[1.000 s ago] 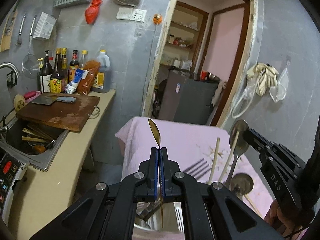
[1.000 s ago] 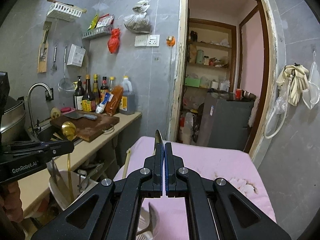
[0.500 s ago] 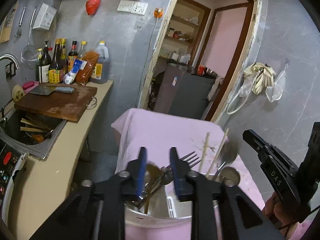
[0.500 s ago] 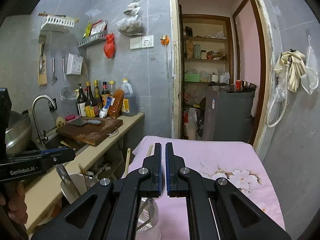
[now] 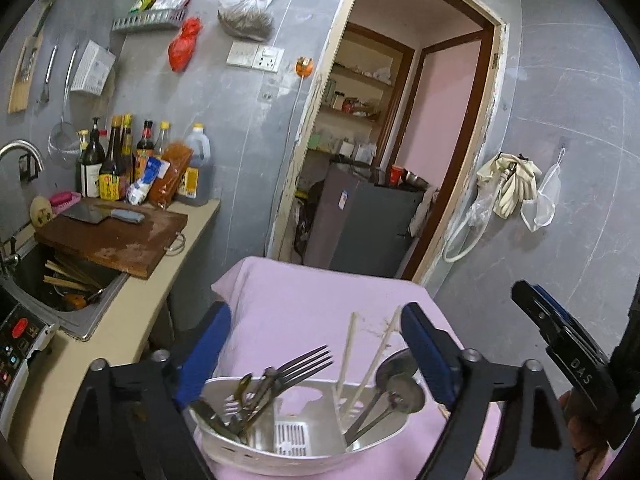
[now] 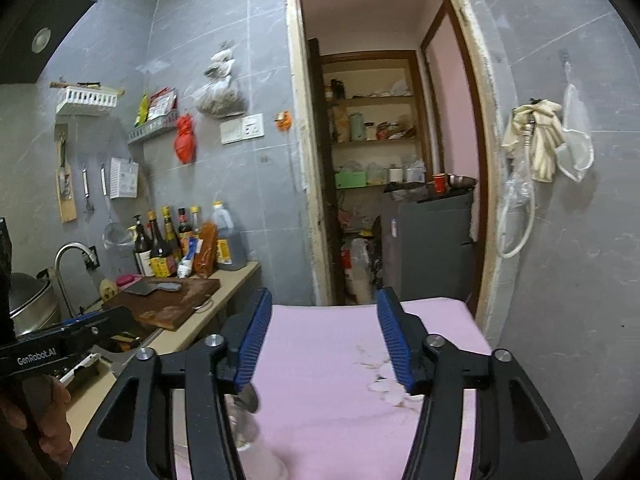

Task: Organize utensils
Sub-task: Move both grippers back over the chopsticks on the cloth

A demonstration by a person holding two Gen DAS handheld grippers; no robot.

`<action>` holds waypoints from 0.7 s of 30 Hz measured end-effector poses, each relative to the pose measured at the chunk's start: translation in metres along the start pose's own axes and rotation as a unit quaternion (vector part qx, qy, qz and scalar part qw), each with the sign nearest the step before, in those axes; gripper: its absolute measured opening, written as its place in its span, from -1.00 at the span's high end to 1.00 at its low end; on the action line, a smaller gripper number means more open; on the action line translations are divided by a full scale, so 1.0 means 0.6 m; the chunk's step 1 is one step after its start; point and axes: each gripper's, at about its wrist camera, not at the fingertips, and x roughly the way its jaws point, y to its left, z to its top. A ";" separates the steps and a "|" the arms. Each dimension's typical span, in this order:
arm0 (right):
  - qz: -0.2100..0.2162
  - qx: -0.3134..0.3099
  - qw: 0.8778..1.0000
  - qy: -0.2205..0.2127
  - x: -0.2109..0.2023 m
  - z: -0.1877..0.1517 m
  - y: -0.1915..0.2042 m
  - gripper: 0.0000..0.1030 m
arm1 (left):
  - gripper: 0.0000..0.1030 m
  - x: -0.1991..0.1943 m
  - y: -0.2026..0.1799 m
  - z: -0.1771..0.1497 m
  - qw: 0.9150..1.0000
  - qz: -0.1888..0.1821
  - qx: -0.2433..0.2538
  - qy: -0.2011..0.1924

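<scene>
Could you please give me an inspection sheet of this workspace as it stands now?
Surface: pink floral cloth-covered table, stained near its far right.
Job's things: oval steel utensil caddy holding a steel fork, pale chopsticks, steel spoons and a brass-coloured spoon.
Clutter: brown wooden chopping board carrying a cleaver; sauce bottles; more chopsticks in the sink.
Grippers: left gripper open above the caddy; right gripper open, empty.
Cables: white hose on the right wall.
Surroundings: grey tiled walls, open doorway, shelves beyond.
</scene>
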 end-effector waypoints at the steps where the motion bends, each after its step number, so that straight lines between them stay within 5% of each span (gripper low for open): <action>1: -0.004 0.004 1.000 -0.001 -0.006 0.001 -0.010 -0.22 | -0.82 -0.002 -0.007 0.000 1.000 0.003 0.001 -0.006; 11: -0.042 0.024 0.999 0.009 -0.046 -0.003 -0.102 -0.73 | -0.98 -0.007 -0.101 -0.013 0.999 0.014 0.042 -0.027; 21: -0.062 0.024 0.997 0.041 -0.059 -0.030 -0.187 -0.90 | -0.98 0.008 -0.191 -0.056 0.997 -0.013 0.077 -0.003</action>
